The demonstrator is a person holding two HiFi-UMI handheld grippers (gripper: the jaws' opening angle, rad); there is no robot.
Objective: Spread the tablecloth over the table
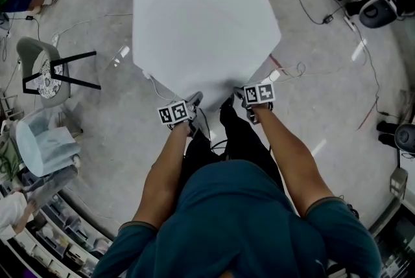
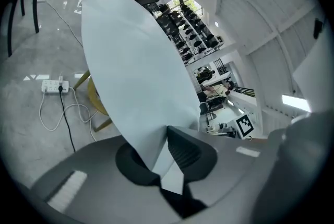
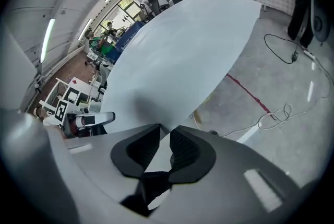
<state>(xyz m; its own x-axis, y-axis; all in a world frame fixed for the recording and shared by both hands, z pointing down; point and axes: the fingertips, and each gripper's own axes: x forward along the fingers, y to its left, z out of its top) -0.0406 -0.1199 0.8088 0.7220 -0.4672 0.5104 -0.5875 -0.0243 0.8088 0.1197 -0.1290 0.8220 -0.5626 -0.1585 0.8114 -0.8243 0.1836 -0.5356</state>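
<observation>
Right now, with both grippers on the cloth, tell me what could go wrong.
1. The left gripper and right gripper each pinch only a narrow bit of the tablecloth at its near edge. A tug could slip it free.
2. Loose cables lie on the floor beside the table, close to where the person stands. Stepping round may snag one.

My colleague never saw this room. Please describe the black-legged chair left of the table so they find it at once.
In the head view, find the big pale tablecloth in the middle of the grey floor. To its left stands the chair. Its black legs and the speckled black-and-white piece on its grey seat set it apart from the pale blue thing below it.
</observation>
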